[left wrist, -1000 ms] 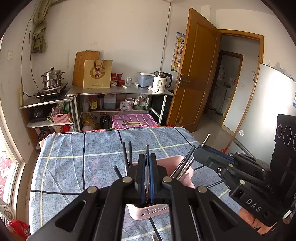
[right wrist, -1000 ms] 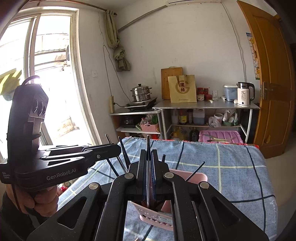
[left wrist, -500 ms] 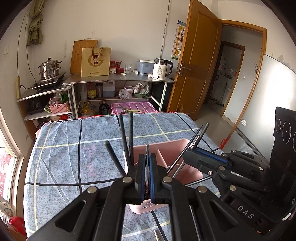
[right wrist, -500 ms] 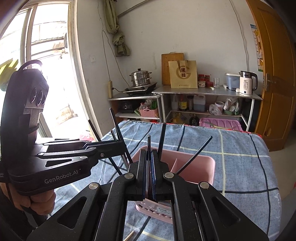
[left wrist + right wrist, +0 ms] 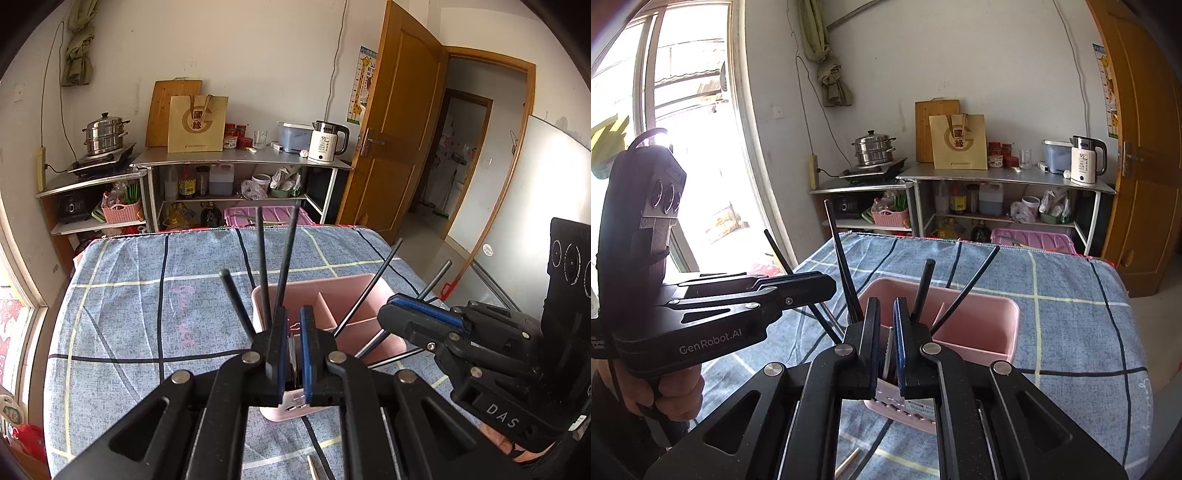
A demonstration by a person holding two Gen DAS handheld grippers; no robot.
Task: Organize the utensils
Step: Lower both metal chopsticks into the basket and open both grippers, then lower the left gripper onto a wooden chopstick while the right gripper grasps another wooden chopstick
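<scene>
Left jaws [image 5: 293, 314]: a second ago clamped flat and higher over the pink caddy [image 5: 351, 280]. Now they are lower, right at its near-left corner, and parted a crack. A thin silver tip shows in the gap, and the pads look clear of it, so I read it as released.

Left bunch of black chopsticks [image 5: 263, 258]: previously level with the jaws, it now stands well above them, splayed, with the lower ends down in the caddy's left compartment. Looks dropped in, not held.

Caddy sits upright mid-desk on the blue checked cloth [image 5: 147, 314], with the divider visible. It fills more of both views than before.

Right bunch [image 5: 369, 288] leans out to the right across the right compartment.

Right jaws [image 5: 885, 306]: also clamped a second ago, now opening, at the caddy's near wall. A silver sliver sits between the pads and they don't appear to press it.

Meaning: both loads seem delivered at once, and this placing step is about finished. Judgement: pull both straight back and up, because the splayed sticks could snag.

One pale wooden stick [image 5: 849, 459] lies loose on the near desk, likely next.
</scene>
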